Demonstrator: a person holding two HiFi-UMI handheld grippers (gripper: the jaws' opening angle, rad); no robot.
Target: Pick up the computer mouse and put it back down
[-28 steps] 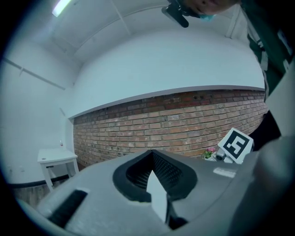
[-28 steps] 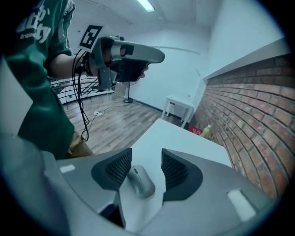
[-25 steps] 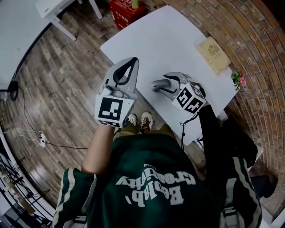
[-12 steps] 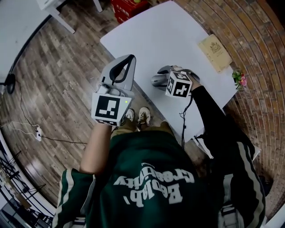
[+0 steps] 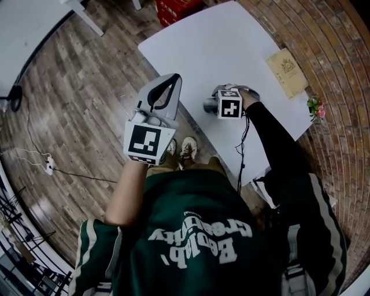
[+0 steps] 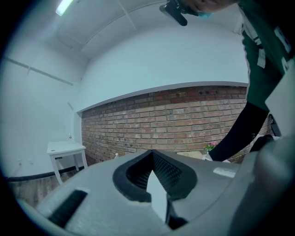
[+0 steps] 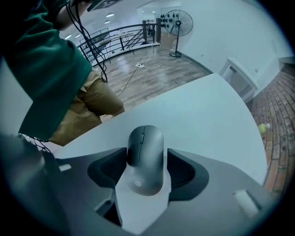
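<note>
A grey computer mouse [image 7: 145,159] lies on the white table [image 5: 219,46] near its front edge. My right gripper [image 5: 223,99] points steeply down over it, with the marker cube on top hiding the mouse in the head view. In the right gripper view the mouse sits between the dark pads [image 7: 184,170]. The jaws are opening, and a thin gap shows on the mouse's right side. My left gripper [image 5: 172,81] hangs level beyond the table's left edge, over the wooden floor. Its fingers meet at the tips with nothing between them.
A tan booklet [image 5: 287,65] lies at the table's far right, with small flowers [image 5: 315,107] just past that edge. A red crate [image 5: 179,7] stands on the floor behind the table. A cable and plug [image 5: 46,165] trail across the floor at left.
My right gripper has swung from nearly level to pointing down and has sunk toward the table, its cube now facing up. The left gripper has hardly shifted.
</note>
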